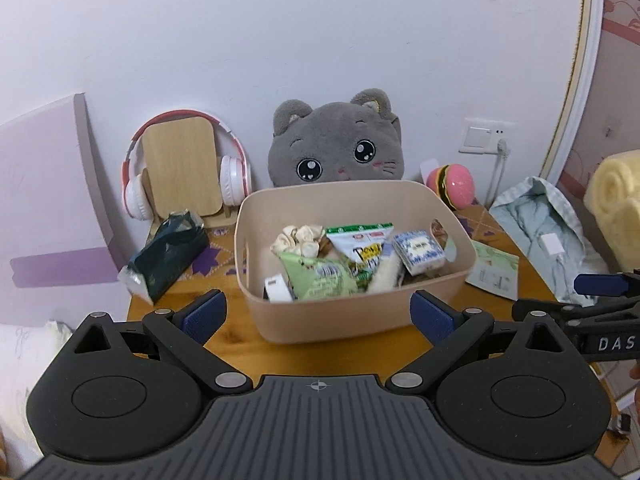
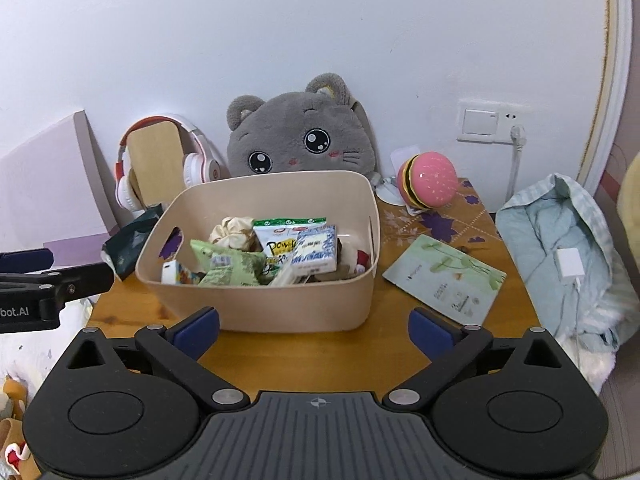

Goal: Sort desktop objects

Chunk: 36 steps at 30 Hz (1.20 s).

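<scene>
A beige bin [image 1: 360,312] [image 2: 280,308] stands mid-table, holding several items: snack packets, a cream scrunchie [image 1: 298,238], a blue-white box [image 1: 418,250] [image 2: 316,250]. A green flat packet [image 1: 494,270] [image 2: 444,276] lies on the table right of the bin. A dark tissue pack [image 1: 168,256] [image 2: 130,242] lies left of it. My left gripper [image 1: 318,316] is open and empty, just before the bin. My right gripper [image 2: 314,330] is open and empty, also before the bin, and shows at the right edge of the left view [image 1: 600,300].
At the back wall stand red-white headphones on a wooden stand [image 1: 182,168] [image 2: 156,164], a grey cat plush [image 1: 336,144] [image 2: 300,140] and a pink burger toy [image 1: 452,186] [image 2: 430,180]. A pale blue cloth with a white charger [image 2: 568,264] lies right of the table.
</scene>
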Motion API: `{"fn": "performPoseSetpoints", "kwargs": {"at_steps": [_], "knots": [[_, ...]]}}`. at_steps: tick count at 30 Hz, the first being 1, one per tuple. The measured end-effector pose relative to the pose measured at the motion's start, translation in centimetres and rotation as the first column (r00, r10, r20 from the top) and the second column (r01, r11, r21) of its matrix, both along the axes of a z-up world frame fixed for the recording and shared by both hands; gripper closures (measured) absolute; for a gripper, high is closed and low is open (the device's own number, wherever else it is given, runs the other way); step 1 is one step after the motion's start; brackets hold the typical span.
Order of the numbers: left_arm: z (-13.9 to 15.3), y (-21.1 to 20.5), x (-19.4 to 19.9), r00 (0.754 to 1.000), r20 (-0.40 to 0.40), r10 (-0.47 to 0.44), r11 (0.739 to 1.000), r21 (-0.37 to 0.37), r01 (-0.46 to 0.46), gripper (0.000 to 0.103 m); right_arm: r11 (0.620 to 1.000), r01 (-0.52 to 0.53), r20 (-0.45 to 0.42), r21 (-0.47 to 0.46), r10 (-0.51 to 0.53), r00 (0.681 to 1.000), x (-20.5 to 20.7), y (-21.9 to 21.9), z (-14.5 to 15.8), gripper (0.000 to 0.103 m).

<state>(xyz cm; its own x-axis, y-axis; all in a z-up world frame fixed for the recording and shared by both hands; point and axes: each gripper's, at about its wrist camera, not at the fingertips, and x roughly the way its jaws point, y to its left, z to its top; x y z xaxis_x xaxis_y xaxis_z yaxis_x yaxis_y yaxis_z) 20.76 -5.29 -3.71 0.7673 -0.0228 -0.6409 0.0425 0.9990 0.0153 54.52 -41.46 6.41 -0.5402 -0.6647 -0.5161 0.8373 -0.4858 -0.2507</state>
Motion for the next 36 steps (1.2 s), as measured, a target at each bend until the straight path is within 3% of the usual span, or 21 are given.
{"fn": "performPoseSetpoints", "kwargs": {"at_steps": [14, 20, 36], "knots": [[2.1, -0.6, -9.4, 0.998, -0.021, -0.055, 0.998, 0.031, 0.056, 0.003, 1.0, 0.005, 0.005, -0.022, -0.005, 1.0, 6.8, 7.0, 1.0, 0.0], [3.9, -1.0, -12.8, 0.999, 0.015, -0.052, 0.997, 0.057, 0.051, 0.003, 1.0, 0.003, 0.023, -0.028, -0.002, 1.0, 8.8, 9.5, 1.5, 0.0], [7.5, -2.0, -20.4, 0.994, 0.048, -0.099, 0.995, 0.025, 0.098, 0.003, 0.999, -0.032, 0.001, -0.002, 0.032, 0.999, 13.7, 14.7, 2.8, 0.0]]}}
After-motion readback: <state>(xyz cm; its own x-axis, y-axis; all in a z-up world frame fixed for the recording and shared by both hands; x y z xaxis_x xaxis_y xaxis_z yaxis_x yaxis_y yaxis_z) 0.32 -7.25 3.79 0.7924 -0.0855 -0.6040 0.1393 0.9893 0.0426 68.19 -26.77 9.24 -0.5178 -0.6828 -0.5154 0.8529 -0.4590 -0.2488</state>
